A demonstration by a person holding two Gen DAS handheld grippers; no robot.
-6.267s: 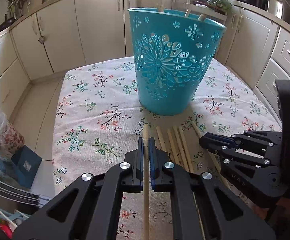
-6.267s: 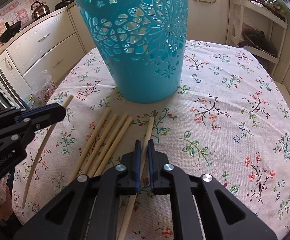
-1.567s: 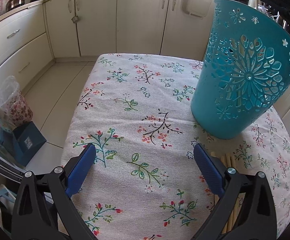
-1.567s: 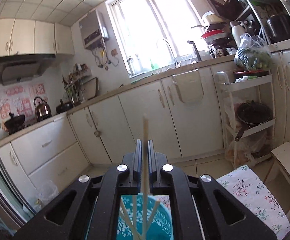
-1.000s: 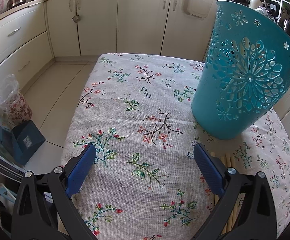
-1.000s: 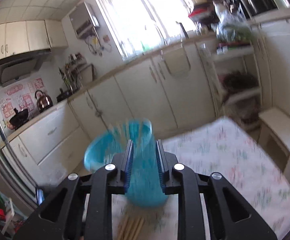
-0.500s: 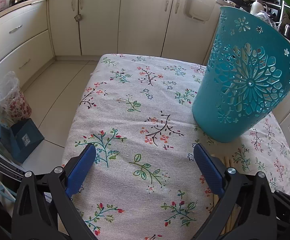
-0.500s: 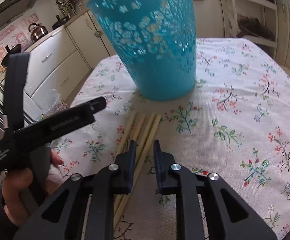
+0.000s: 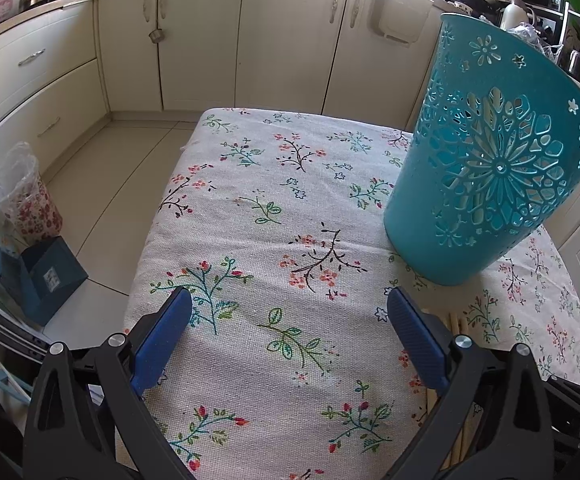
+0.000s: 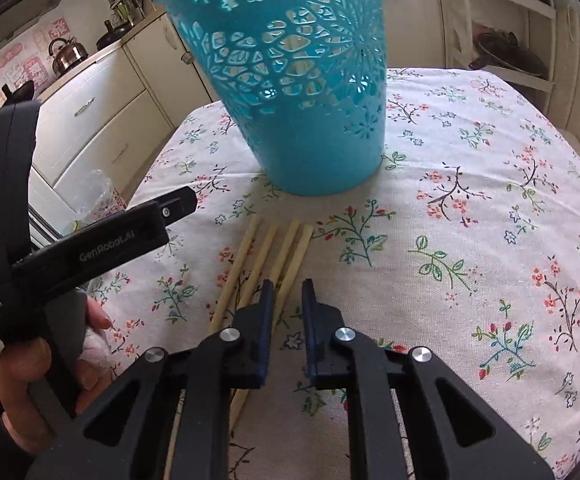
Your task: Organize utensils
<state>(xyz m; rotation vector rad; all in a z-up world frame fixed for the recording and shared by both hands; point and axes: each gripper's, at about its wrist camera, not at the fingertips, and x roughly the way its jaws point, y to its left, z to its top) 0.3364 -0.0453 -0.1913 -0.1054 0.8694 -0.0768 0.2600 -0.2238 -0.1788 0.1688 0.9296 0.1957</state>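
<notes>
1. Left wrist view: your left gripper (image 9: 287, 334) is spread wide over the desk (image 9: 249, 208), holding nothing; the teal basket (image 9: 486, 184) stands ahead on the right.
2. Right wrist view: your right gripper (image 10: 285, 300), jaws just closing, narrowly parted, is over the chopsticks (image 10: 273, 256) lying before the basket.

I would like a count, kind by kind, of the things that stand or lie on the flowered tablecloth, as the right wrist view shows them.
Blue cut-out basket: 1
Wooden chopsticks lying loose on the cloth: 4
Total: 5
More chopsticks show through the basket's holes; their number cannot be told.
</notes>
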